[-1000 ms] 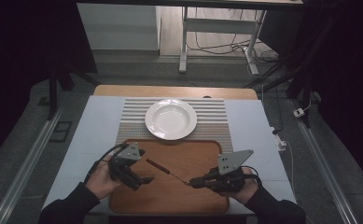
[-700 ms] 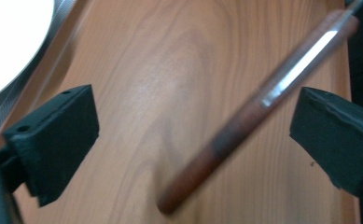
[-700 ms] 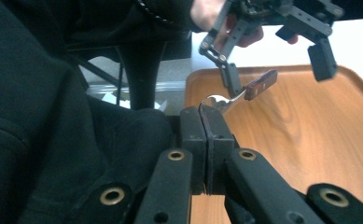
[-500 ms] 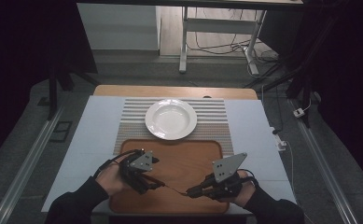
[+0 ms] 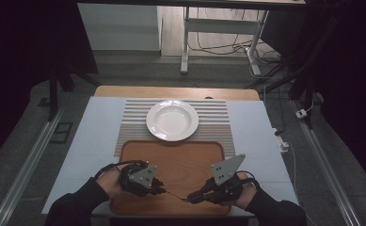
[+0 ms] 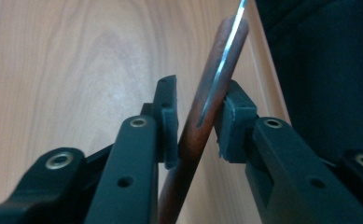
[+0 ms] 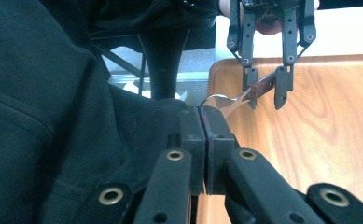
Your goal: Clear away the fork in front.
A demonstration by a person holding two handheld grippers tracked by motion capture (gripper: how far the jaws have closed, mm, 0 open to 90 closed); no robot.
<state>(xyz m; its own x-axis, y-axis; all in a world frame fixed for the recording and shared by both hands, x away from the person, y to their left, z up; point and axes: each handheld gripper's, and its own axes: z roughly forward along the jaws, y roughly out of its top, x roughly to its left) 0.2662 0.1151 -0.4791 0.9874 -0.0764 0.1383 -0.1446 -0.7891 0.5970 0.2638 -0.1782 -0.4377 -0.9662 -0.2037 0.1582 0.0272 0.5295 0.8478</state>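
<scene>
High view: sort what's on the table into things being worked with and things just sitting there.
In use:
- utensil with a brown handle, gripped at its metal end by the right hand-held gripper
- left hand-held gripper, jaws either side of the handle
- wooden tray, beneath both

Just there:
- white plate
- striped mat

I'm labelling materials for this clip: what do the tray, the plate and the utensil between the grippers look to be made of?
Tray: wood or a wood-look laminate, with visible grain and a smooth matte surface.
Plate: glossy white, probably glazed ceramic, possibly melamine.
Utensil: reddish-brown handle, likely wood or plastic, with a bright metal strip along its edge; its shiny curved end looks like polished steel.
</scene>
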